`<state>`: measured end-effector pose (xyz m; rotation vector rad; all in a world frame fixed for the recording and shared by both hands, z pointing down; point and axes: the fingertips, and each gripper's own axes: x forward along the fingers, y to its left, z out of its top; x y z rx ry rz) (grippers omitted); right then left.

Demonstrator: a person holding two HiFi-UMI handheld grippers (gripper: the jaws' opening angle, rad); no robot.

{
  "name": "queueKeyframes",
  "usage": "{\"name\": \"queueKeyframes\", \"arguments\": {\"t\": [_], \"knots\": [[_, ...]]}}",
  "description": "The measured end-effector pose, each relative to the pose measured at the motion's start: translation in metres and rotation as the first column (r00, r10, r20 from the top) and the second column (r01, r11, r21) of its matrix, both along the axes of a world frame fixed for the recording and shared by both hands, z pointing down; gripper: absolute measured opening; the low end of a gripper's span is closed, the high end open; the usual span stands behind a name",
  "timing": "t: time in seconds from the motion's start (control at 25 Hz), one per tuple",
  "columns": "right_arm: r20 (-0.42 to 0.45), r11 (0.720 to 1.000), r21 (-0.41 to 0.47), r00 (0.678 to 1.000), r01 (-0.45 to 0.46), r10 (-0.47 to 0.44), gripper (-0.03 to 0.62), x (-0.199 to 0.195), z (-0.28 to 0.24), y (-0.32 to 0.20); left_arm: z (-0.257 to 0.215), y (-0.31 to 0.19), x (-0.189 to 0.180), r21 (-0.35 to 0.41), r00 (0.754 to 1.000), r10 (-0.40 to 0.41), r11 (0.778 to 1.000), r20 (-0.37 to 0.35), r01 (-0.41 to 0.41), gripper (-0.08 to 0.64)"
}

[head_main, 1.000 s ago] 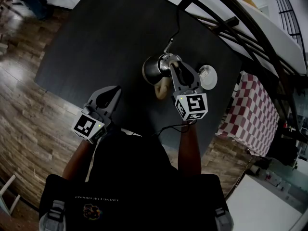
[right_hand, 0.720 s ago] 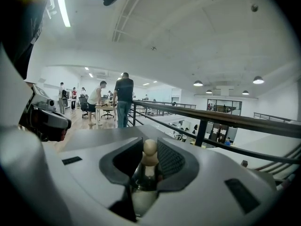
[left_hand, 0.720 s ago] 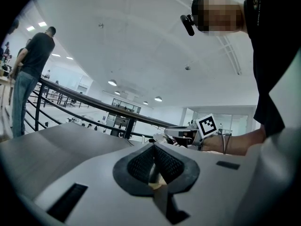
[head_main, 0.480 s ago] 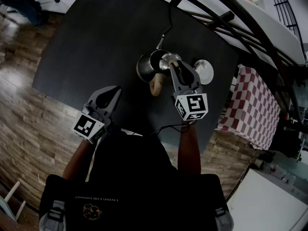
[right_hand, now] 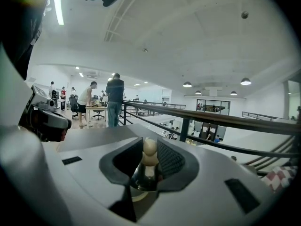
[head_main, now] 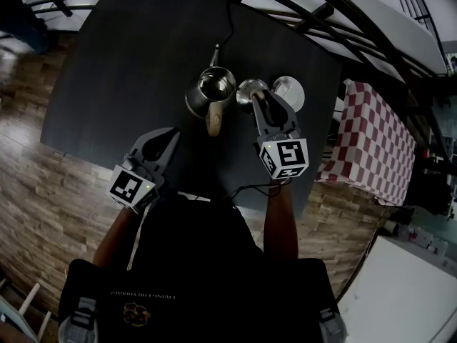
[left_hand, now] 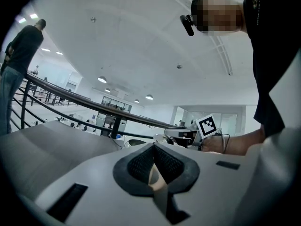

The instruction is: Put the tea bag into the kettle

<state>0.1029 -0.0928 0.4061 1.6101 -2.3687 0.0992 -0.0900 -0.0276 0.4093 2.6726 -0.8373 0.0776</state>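
The steel kettle (head_main: 212, 91) stands open on the dark table (head_main: 121, 63), its wooden handle (head_main: 214, 123) pointing toward me. My right gripper (head_main: 255, 100) is shut on the kettle lid (head_main: 247, 90) and holds it just right of the kettle. In the right gripper view the pads pinch the lid's wooden knob (right_hand: 149, 150) above the shiny lid (right_hand: 142, 179). My left gripper (head_main: 171, 136) hovers near the table's front edge, left of the kettle. It is shut on a thin beige slip, apparently the tea bag (left_hand: 154, 177); the rest of it is hidden.
A white round dish (head_main: 290, 91) sits right of the lid. A black cord (head_main: 230, 16) runs from the kettle toward the far edge. A red checked cloth (head_main: 371, 145) lies beyond the table's right side, with dark railings (head_main: 321, 9) behind.
The right gripper has carried the lid from over the kettle's mouth to its right side, toward the white dish. The table and kettle have slid left and up in the head view.
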Motion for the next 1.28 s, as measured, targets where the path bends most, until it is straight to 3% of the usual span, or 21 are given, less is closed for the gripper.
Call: {"name": "queueKeyframes", "arguments": {"t": [0.56, 1.28], "knots": [[0.0, 0.993, -0.006, 0.993, -0.119, 0.119, 0.104, 0.072, 0.0, 0.044, -0.001, 0.018, 0.067, 0.003, 0.993, 0.116, 0.993, -0.002, -0.116, 0.006], [-0.006, 0.967, -0.015, 0.967, -0.256, 0.256, 0.106, 0.163, 0.003, 0.115, 0.005, 0.043, 0.16, 0.04, 0.966, 0.258, 0.965, 0.011, -0.258, 0.006]]}}
